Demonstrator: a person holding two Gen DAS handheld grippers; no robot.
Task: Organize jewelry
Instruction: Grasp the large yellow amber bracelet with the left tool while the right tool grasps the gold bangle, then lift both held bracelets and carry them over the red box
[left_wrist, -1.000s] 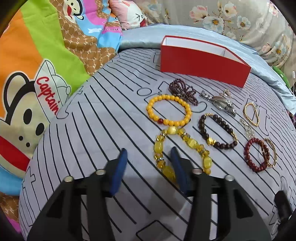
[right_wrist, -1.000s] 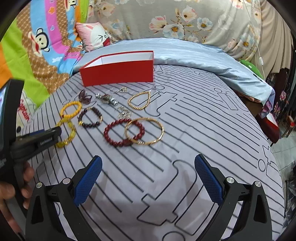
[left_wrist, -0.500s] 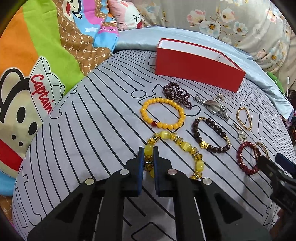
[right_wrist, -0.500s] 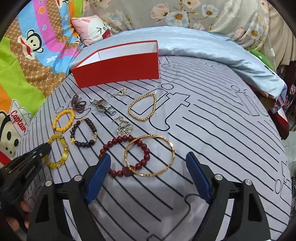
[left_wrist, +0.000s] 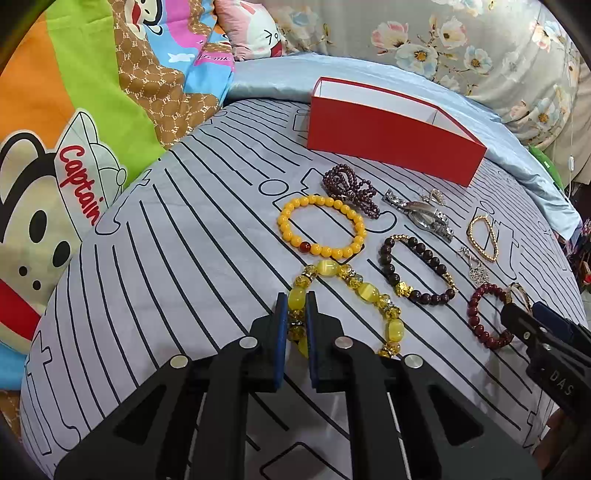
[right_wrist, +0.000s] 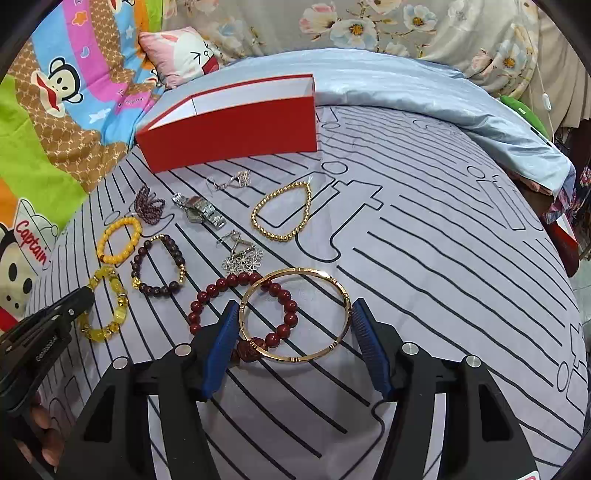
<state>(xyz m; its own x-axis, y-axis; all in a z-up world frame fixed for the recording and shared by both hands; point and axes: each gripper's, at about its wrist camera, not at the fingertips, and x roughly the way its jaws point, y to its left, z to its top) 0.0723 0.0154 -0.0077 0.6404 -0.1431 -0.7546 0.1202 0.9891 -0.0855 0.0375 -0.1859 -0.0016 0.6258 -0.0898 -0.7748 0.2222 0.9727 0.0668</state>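
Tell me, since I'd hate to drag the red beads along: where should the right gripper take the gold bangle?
By its bare right rim, from above. The gold bangle lies flat, its left side overlapping the red bead bracelet.

A red rectangular cardboard box (right_wrist: 229, 136) stands on a grey line-printed bedsheet (right_wrist: 424, 258). In front of the box lie a silver metal watch (right_wrist: 199, 213) and a gold bead chain (right_wrist: 284, 214). Further in front of the box lies a plain gold bangle (right_wrist: 345, 295).
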